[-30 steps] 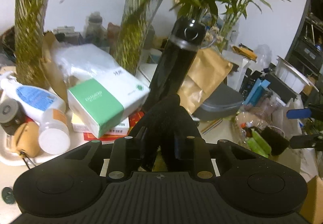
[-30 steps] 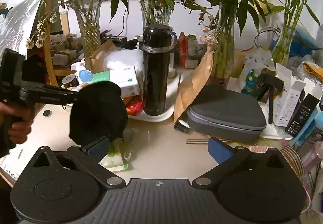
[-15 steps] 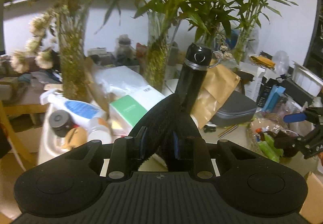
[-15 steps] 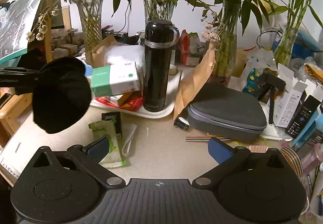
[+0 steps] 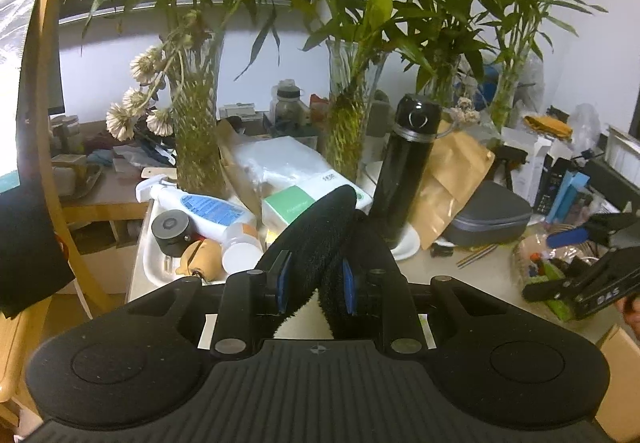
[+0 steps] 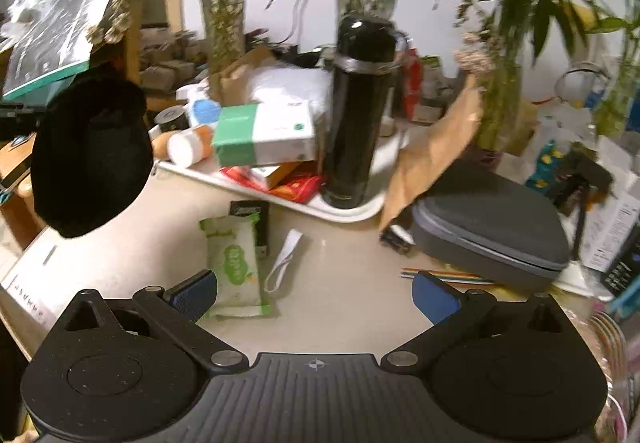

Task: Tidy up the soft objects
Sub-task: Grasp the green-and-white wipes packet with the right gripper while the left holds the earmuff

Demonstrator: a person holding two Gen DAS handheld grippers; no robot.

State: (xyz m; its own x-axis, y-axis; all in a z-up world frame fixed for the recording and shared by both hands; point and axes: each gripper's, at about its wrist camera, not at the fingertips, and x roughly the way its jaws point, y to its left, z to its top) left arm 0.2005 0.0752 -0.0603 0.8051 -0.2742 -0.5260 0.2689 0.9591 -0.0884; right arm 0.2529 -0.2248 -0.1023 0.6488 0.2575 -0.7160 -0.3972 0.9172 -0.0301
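Observation:
My left gripper [image 5: 314, 279] is shut on a black fuzzy soft piece [image 5: 316, 239] that folds up between its blue pads and hides the table below. In the right wrist view the same black piece [image 6: 90, 159] hangs in the air at the left, off the table's left edge. My right gripper [image 6: 316, 289] stands open over the beige table with nothing between its fingers. It also shows at the right of the left wrist view, right gripper [image 5: 560, 263]. A green and white wipes pack [image 6: 236, 263] and a white strap [image 6: 284, 259] lie just ahead of its left finger.
A white tray [image 6: 352, 213] carries a black flask [image 6: 356, 111], a green and white tissue box [image 6: 264, 135], bottles and packets. A grey zip case [image 6: 488, 211] and a brown paper bag [image 6: 436, 155] lie to the right. Glass vases of bamboo [image 5: 196, 131] line the back. A wooden chair [image 5: 64, 203] stands left.
The left gripper has risen and drawn back to the left with the black piece, uncovering the wipes pack and strap on the table. The right gripper has rolled slightly and kept its place.

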